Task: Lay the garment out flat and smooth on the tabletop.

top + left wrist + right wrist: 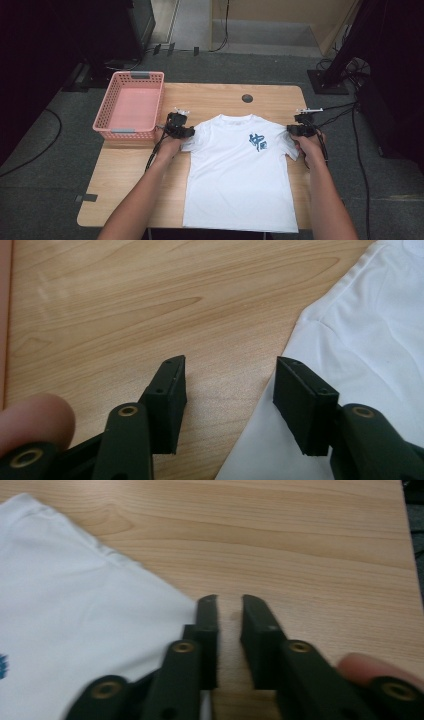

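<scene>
**White shirt flat on table, a gripper at each sleeve**

Forearms are seen entering from the bottom of the high view, one toward each sleeve of the shirt (239, 175). It is spread flat, front up, in the middle and lower middle of the frame, its hem at the near edge of the table (125, 175). A blue print is seen on its chest, right of centre.

At centre left, the left gripper (186, 132) is held at the tip of one sleeve. In the left gripper view its jaws are spread apart; bare wood lies between them, and the sleeve's edge runs under the jaw at the right of that frame. Nothing is pinched.

At centre right, the right gripper (291, 129) is held at the other sleeve. In the right gripper view its jaws are nearly together, a narrow gap being left. Wood is seen in the gap, and the sleeve's edge lies just beside the jaw at the left of that frame.

A pink basket (131, 104) is set at the table's upper left corner, near the left gripper.
</scene>
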### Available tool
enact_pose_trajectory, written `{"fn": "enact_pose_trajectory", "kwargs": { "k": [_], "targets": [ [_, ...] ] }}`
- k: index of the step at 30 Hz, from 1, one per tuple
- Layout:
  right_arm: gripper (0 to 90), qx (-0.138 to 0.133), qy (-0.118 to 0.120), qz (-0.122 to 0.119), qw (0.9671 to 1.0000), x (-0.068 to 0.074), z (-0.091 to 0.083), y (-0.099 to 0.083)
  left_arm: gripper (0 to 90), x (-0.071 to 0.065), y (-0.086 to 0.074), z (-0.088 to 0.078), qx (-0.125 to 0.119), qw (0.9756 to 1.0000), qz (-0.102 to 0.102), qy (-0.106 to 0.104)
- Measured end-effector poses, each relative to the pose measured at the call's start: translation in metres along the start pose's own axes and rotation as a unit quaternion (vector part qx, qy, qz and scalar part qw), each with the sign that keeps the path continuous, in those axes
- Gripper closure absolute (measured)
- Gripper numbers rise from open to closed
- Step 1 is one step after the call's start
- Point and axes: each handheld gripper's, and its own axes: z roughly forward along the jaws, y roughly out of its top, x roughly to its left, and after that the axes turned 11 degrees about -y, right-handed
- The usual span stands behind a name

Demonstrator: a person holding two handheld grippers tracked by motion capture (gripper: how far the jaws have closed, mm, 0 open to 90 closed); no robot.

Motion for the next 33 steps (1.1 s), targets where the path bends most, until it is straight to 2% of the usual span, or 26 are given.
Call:
{"fn": "enact_pose_trajectory", "kwargs": {
  "k": [2, 4, 6, 9, 11, 12, 13, 15, 17, 19, 21, 25, 29, 31, 33],
  "targets": [
    [70.2, -0.008, -0.005, 0.015, 0.9998, -0.005, 0.000, 0.000, 43.7, 0.002, 0.000, -0.002, -0.004, 0.9998, -0.006, -0.018],
    [68.0, -0.028, 0.001, 0.035, 0.9990, -0.008, -0.007, 0.000, 41.5, 0.002, 0.001, -0.006, -0.013, 0.9994, -0.013, -0.029],
    [63.5, -0.047, 0.008, 0.038, 0.9982, -0.007, -0.018, -0.001, 41.4, 0.001, 0.003, -0.012, -0.021, 0.9990, -0.012, -0.038],
    [55.9, -0.072, 0.026, 0.009, 0.9970, 0.004, -0.035, -0.005, 40.7, -0.006, 0.004, -0.019, -0.030, 0.9983, -0.002, -0.049],
    [49.9, -0.082, 0.055, -0.012, 0.9950, 0.015, -0.044, -0.011, 40.5, -0.014, 0.002, -0.020, -0.033, 0.9976, 0.012, -0.059],
    [44.6, -0.084, 0.061, -0.029, 0.9942, 0.022, -0.047, -0.015, 40.4, -0.018, 0.000, -0.018, -0.030, 0.9975, 0.022, -0.059],
    [39.2, -0.084, 0.054, -0.055, 0.9935, 0.030, -0.048, -0.020, 40.3, -0.021, -0.002, -0.016, -0.025, 0.9976, 0.031, -0.056],
    [37.6, -0.077, 0.025, -0.101, 0.9916, 0.041, -0.045, -0.029, 40.2, -0.025, -0.006, -0.011, -0.019, 0.9978, 0.037, -0.051],
    [37.6, -0.064, 0.011, -0.116, 0.9911, 0.040, -0.039, -0.035, 40.2, -0.025, -0.010, -0.006, -0.009, 0.9982, 0.037, -0.046],
    [37.6, -0.054, -0.005, -0.104, 0.9931, 0.030, -0.033, -0.039, 39.9, -0.024, -0.011, -0.003, 0.002, 0.9985, 0.036, -0.042],
    [37.7, -0.047, -0.012, -0.080, 0.9956, 0.015, -0.029, -0.040, 39.1, -0.021, -0.012, -0.002, 0.001, 0.9986, 0.034, -0.041],
    [37.7, -0.042, -0.030, -0.041, 0.9978, -0.017, -0.024, -0.042, 39.1, -0.014, -0.012, -0.003, -0.003, 0.9990, 0.028, -0.035],
    [37.7, -0.042, -0.056, 0.001, 0.9976, -0.042, -0.023, -0.044, 39.1, -0.009, -0.012, -0.003, -0.008, 0.9993, 0.020, -0.029],
    [37.9, -0.050, -0.070, 0.017, 0.9961, -0.048, -0.026, -0.043, 39.1, -0.007, -0.011, -0.003, -0.009, 0.9995, 0.018, -0.026],
    [40.8, -0.069, -0.077, 0.032, 0.9941, -0.051, -0.033, -0.042, 39.1, -0.005, -0.011, -0.004, -0.009, 0.9997, 0.011, -0.022]
  ]
}}
